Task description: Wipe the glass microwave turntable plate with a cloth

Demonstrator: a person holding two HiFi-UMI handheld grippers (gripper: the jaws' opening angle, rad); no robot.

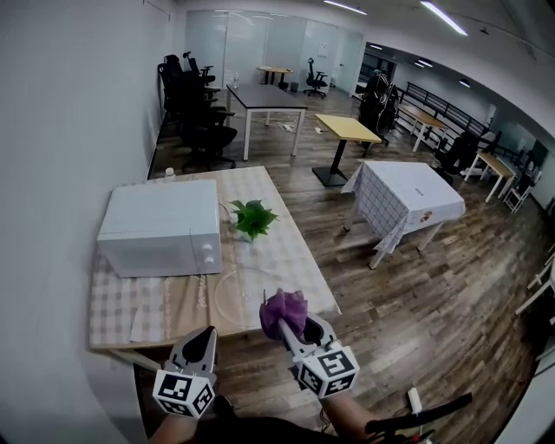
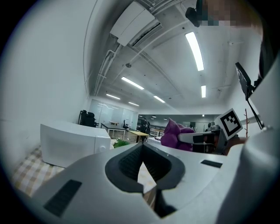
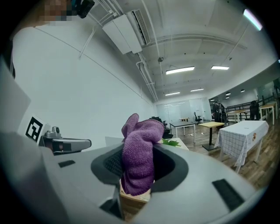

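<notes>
- Two black-and-white square markers on the gripper cubes are the only print seen; no wording is legible.
- Purple terry cloth point(image 3: 140, 153) is clamped between the jaws of the right gripper point(image 1: 284, 327).
- Left gripper point(image 2: 142, 148) is closed at the tips, with nothing held.
- Clear round glass turntable plate point(image 1: 243, 295) lies on the checked-cloth table point(image 1: 130, 312), just in front of the white box microwave point(image 1: 160, 227).

Place: we see an office.
Upper left: black swivel chairs point(image 1: 198, 117), long desk point(image 1: 264, 95).
Top: glass partitions point(image 1: 251, 42), strip lights point(image 1: 443, 17).
</notes>
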